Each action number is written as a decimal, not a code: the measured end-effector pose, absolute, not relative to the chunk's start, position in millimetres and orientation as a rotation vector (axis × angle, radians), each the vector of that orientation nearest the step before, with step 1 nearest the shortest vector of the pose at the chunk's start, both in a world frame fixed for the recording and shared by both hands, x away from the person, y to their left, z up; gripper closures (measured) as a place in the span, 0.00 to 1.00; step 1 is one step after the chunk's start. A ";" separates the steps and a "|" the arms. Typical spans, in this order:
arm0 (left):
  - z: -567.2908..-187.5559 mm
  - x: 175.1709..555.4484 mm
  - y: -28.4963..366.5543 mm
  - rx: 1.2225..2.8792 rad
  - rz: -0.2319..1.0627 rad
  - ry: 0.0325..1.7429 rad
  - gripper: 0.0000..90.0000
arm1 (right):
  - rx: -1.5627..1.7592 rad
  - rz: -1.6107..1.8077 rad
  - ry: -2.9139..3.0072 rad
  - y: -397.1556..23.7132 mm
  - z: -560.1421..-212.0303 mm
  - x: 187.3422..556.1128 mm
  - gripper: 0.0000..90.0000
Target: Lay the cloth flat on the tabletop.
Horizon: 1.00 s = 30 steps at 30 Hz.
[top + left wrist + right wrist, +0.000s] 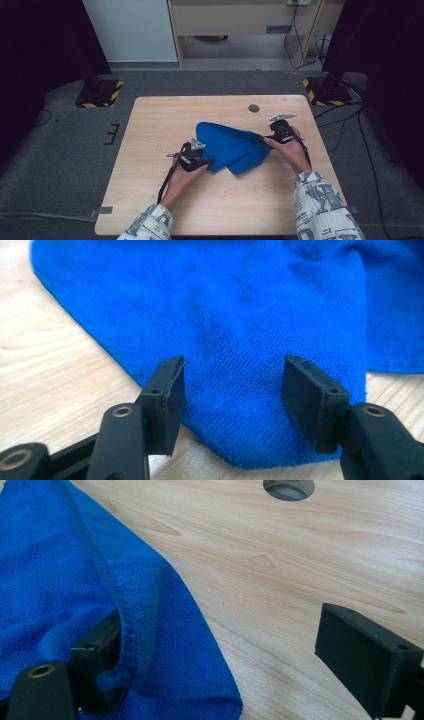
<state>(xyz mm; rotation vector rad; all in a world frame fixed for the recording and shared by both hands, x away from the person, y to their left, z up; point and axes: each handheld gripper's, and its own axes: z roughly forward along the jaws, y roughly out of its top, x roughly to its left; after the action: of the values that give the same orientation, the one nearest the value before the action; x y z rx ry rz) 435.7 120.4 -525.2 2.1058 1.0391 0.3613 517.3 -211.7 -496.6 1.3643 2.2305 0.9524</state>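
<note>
Both tongs low at cloth [231, 146]

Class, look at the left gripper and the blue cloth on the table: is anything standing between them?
Nothing visible does. The left tongs stand open astride a corner of the blue cloth, with only cloth and bare table between them.

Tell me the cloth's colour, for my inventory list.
Solid blue cloth; clearest in the left gripper view.
</note>
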 end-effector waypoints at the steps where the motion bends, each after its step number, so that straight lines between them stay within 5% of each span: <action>1: -527.6 435.8 119.8 2.112 0.356 1.040 0.48 | 1.366 0.954 2.229 -211.5 -496.6 517.8 0.14; 30: -528.0 414.3 137.9 2.156 0.326 0.970 0.62 | 1.440 0.991 2.171 -248.6 -461.2 553.7 0.13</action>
<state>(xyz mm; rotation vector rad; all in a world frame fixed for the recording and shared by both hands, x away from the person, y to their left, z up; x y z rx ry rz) 414.3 137.9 -528.0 2.1560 0.9695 0.3261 553.7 -248.6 -461.2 1.4402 2.1713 0.9909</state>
